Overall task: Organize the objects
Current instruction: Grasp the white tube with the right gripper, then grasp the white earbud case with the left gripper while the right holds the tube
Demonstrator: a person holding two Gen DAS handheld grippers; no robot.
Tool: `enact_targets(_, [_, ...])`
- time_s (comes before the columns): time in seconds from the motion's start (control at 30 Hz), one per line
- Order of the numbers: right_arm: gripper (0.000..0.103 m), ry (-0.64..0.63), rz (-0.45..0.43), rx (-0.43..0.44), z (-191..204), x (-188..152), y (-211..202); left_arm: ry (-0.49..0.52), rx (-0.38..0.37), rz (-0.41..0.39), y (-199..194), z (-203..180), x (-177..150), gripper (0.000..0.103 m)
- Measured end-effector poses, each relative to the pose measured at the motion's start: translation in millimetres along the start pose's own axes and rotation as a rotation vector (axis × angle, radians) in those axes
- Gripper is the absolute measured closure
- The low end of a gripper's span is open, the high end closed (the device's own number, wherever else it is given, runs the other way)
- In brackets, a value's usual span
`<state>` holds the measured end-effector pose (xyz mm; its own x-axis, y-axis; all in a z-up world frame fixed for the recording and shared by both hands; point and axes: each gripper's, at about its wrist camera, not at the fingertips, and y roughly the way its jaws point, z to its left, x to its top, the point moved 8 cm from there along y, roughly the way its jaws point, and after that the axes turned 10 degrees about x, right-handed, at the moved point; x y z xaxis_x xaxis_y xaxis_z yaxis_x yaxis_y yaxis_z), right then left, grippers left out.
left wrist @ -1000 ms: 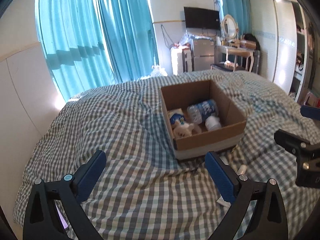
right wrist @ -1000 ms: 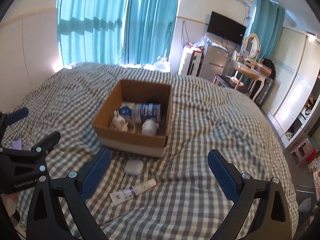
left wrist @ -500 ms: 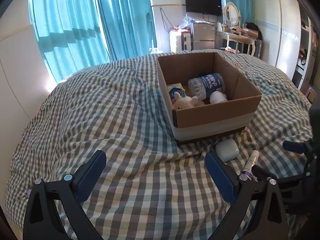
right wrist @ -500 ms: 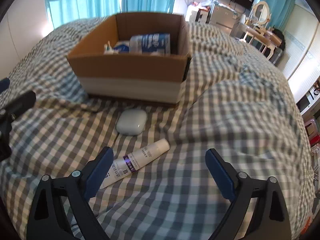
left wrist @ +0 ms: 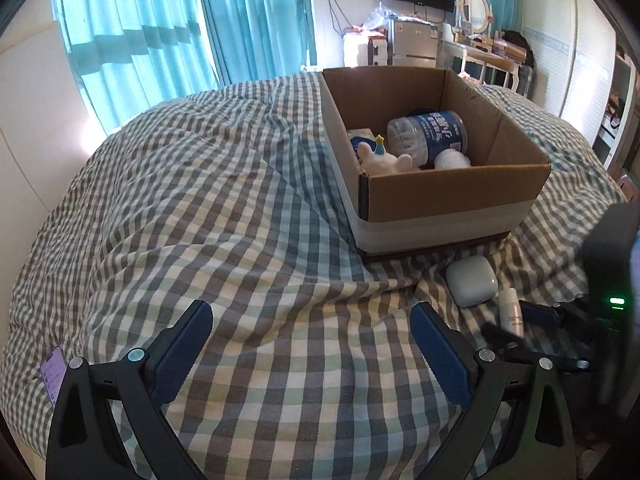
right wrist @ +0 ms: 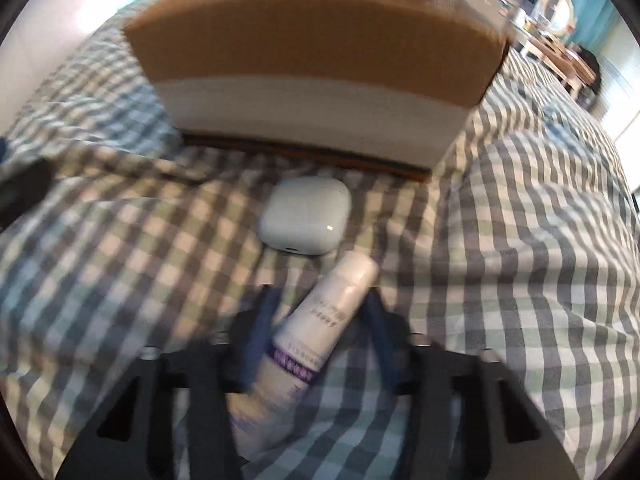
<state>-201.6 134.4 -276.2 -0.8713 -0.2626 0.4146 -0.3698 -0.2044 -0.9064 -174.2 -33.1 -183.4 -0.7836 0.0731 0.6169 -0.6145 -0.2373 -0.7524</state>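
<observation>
A white tube with a purple band (right wrist: 316, 332) lies on the checked bedspread in front of a cardboard box (right wrist: 320, 52). My right gripper (right wrist: 320, 316) is low over the tube with a finger on each side; the jaws have narrowed around it, and the frame is blurred, so contact is unclear. The tube also shows in the left wrist view (left wrist: 510, 312). A white earbud case (right wrist: 306, 220) lies just beyond the tube tip. My left gripper (left wrist: 312, 344) is open and empty above the bedspread, left of the box (left wrist: 452, 200).
The box holds a blue-labelled bottle (left wrist: 428, 130), a small white plush toy (left wrist: 380, 158) and a white round object (left wrist: 452, 158). A phone with a purple screen (left wrist: 54, 372) lies at the bed's left edge. Curtains, a fridge and a dresser stand beyond the bed.
My right gripper dropped low and moved forward onto the tube, and its fingers closed in from wide open. My left gripper moved a little closer to the box.
</observation>
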Motion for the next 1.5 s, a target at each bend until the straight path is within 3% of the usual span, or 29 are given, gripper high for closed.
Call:
enact_targets(0.23, [0.072,-0.022,-0.097,0.051,0.2,3.6,-40.7,0.012,0.007,0.006,2.5,-12.6,5.5,0.001])
enact_targets(0.47, [0.074,0.036,-0.178,0.043,-41.8,22.2,-77.1,0.076,-0.043,0.022,10.8,-64.9,14.6,0.001])
enact_targets(0.7, [0.075,0.044,-0.180,0.062,-67.9,40.3,-86.8,0.114,-0.109,0.057,31.1,-116.8,17.9,0.001])
enact_targets(0.97, [0.075,0.035,-0.138,0.084,-72.4,40.8,-58.5,0.109,-0.157,0.140,66.0,-138.9,9.9,0.005])
enact_targets(1.13, [0.075,0.026,-0.130,0.086,-71.6,41.4,-47.9,0.145,-0.169,0.153,77.2,-151.7,6.6,0.023])
enact_targets(1.27, [0.075,0.031,-0.124,0.086,-72.9,40.5,-43.7,0.171,-0.183,0.147,78.4,-158.5,5.6,0.032])
enact_targets(1.33, [0.075,0.034,-0.128,0.083,-73.7,39.7,-44.2,0.173,-0.201,0.148,75.7,-159.6,5.5,0.044])
enact_targets(1.5, [0.075,0.034,-0.140,0.070,-73.4,38.0,-50.5,0.185,-0.208,0.127,63.3,-155.5,6.2,0.052])
